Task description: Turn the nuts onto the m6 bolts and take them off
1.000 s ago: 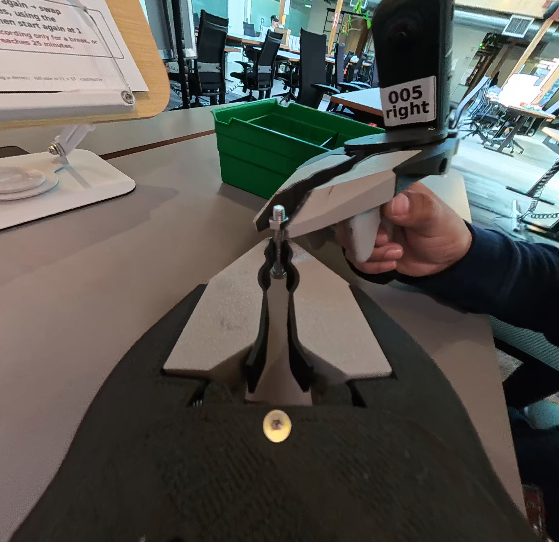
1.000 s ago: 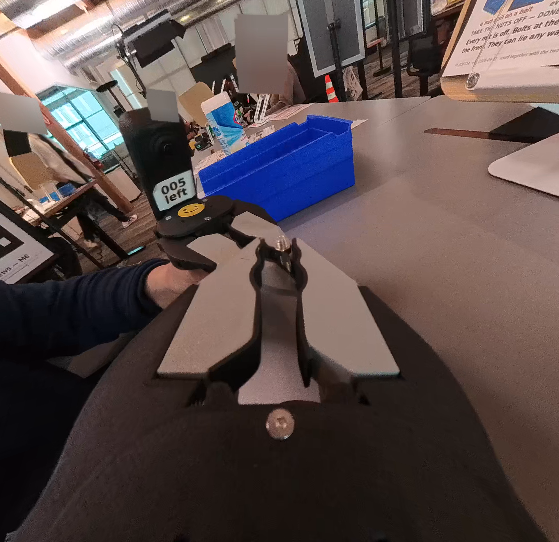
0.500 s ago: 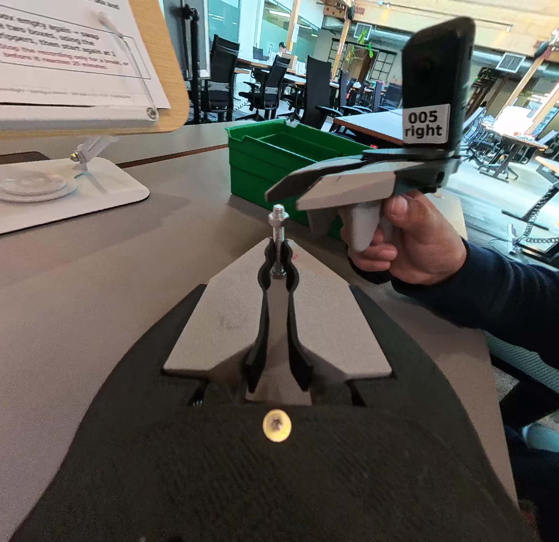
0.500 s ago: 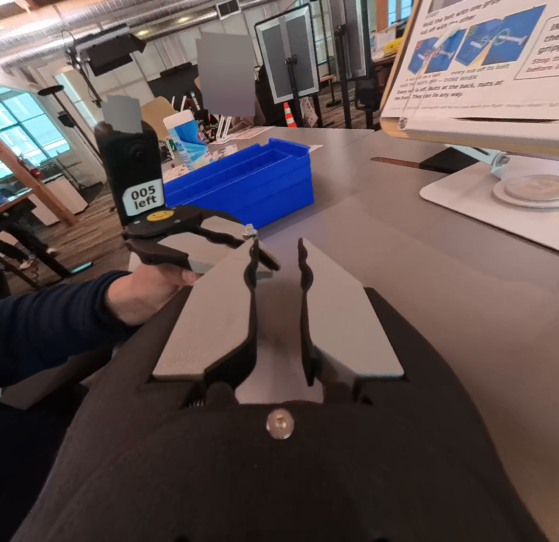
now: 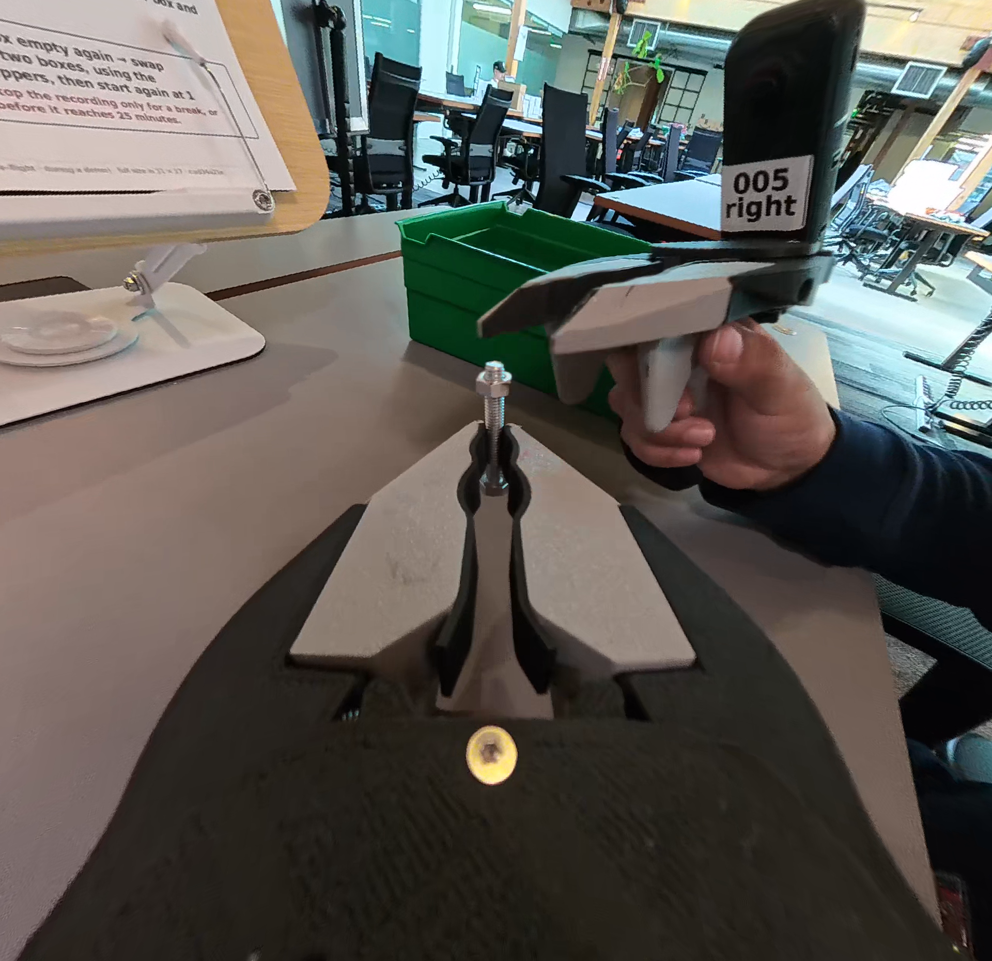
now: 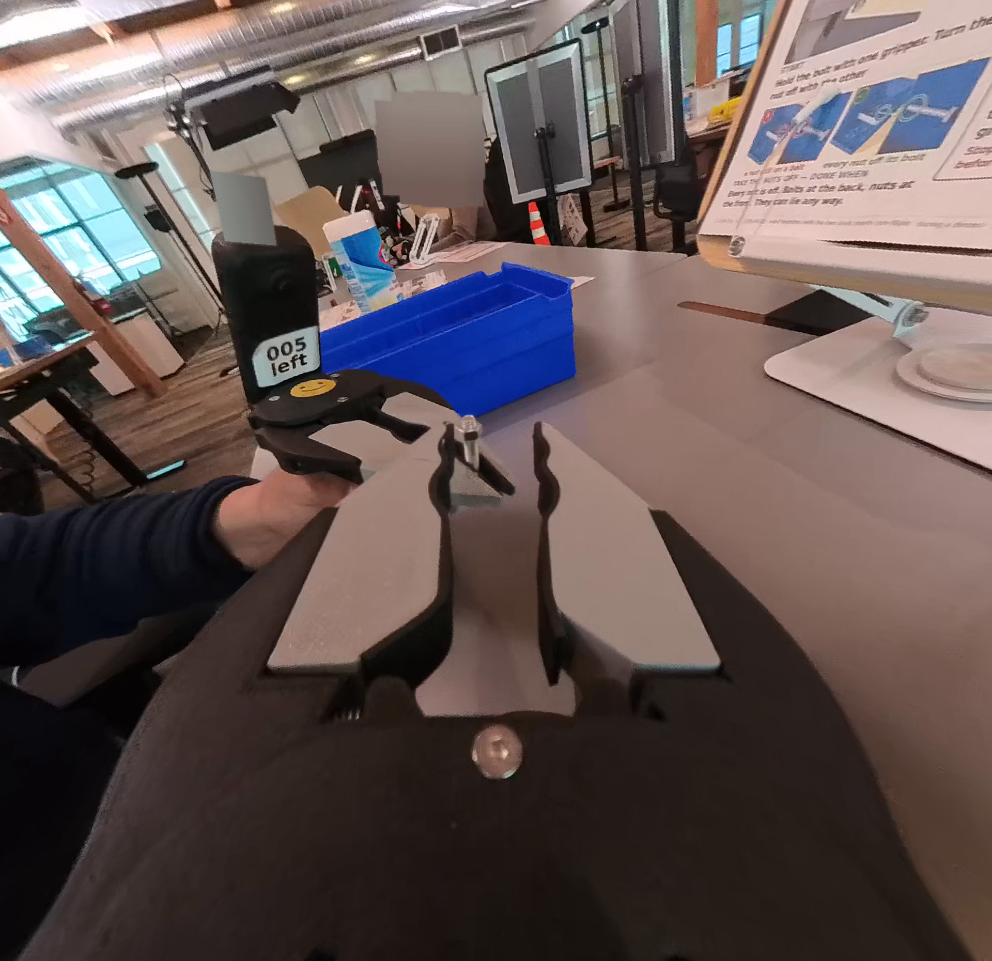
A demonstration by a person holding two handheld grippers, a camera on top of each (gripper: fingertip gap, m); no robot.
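Note:
My left gripper (image 5: 494,455) is shut on a silver M6 bolt (image 5: 493,425) and holds it upright, head down between the fingertips. A hex nut (image 5: 494,383) sits near the top of the bolt's thread. My right gripper (image 6: 489,449) is open and empty. In the left wrist view it (image 5: 529,318) hovers above and to the right of the nut, apart from it. In the right wrist view the bolt with its nut (image 6: 468,441) stands just beyond my left fingertip (image 6: 444,471), held by the left gripper (image 6: 483,473).
A green bin (image 5: 456,269) stands behind the bolt on the grey table (image 5: 161,506). A blue bin (image 6: 456,339) stands at the far left side. A white stand (image 5: 107,339) carries an instruction board (image 5: 134,103). Office chairs and desks lie beyond. Left and right tips are no more than a few centimetres apart.
My right gripper let go of the nut, opened, and drew back up and to the right. The left gripper still holds the bolt upright.

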